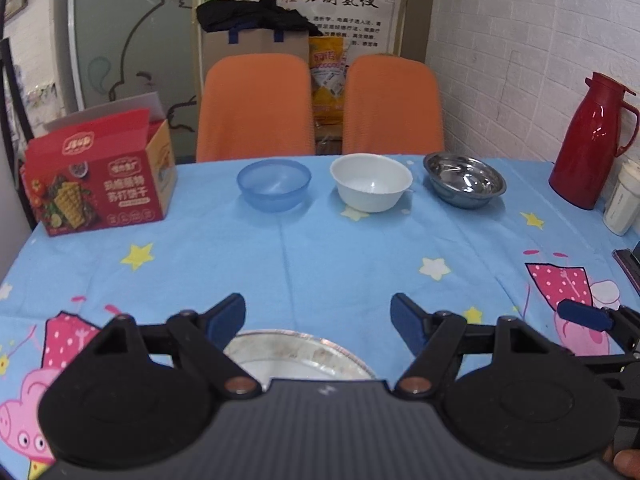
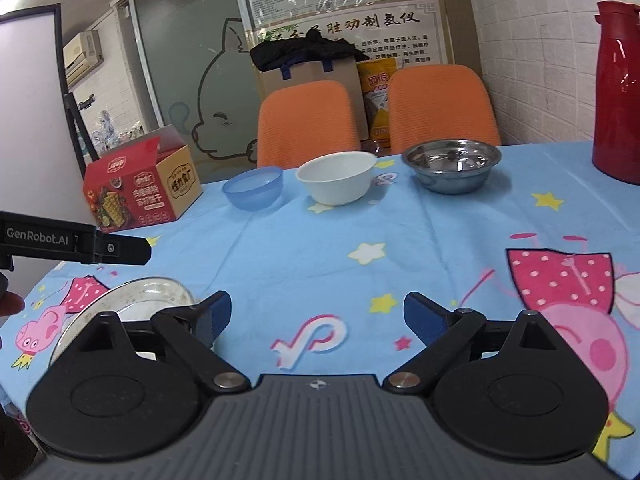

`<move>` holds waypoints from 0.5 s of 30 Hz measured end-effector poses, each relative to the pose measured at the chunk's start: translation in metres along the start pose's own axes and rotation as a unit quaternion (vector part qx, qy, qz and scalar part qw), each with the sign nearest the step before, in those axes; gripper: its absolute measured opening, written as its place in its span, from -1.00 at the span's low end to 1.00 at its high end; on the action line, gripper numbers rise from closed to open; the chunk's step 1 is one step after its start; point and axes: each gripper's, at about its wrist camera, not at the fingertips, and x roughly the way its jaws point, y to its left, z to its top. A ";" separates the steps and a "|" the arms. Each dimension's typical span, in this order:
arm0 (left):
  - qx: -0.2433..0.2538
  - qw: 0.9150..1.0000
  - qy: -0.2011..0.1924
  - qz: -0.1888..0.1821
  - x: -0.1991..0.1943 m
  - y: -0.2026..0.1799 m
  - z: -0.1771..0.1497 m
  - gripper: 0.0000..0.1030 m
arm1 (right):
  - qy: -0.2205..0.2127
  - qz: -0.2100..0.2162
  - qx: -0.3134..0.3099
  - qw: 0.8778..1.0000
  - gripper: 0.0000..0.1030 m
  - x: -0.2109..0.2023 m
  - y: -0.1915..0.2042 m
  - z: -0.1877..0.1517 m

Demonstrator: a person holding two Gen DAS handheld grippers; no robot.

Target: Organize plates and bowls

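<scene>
Red snack box (image 1: 100, 176) at table's left; red thermos (image 1: 588, 140) right; two orange chairs (image 1: 256, 108) behind

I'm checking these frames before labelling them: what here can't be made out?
- Plate: near half hidden under the left hand-held gripper body, left wrist view.
- Same plate, right wrist view: partly behind the right hand-held gripper linkage.
- Red thermos: cut by the right edge.
- Cracker box contents: hidden by its flap.

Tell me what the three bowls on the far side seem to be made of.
Blue bowl: likely plastic, translucent, the cloth showing faintly through its wall. White bowl: glossy and opaque, ceramic or melamine; the look leaves it open. Metal bowl: probably stainless steel, its polished inside mirroring the room.
</scene>
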 end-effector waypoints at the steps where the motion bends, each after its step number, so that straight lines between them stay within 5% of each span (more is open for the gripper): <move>1: 0.006 1.000 0.002 -0.005 0.006 -0.006 0.008 0.42 | -0.002 -0.008 -0.002 1.000 1.00 -0.001 -0.009 0.005; 9: 0.032 0.998 0.021 -0.053 0.074 -0.047 0.072 0.42 | -0.016 -0.082 -0.010 0.996 1.00 0.007 -0.082 0.044; 15: 0.048 0.995 0.015 -0.082 0.131 -0.082 0.123 0.42 | -0.004 -0.083 0.019 0.996 1.00 0.043 -0.132 0.076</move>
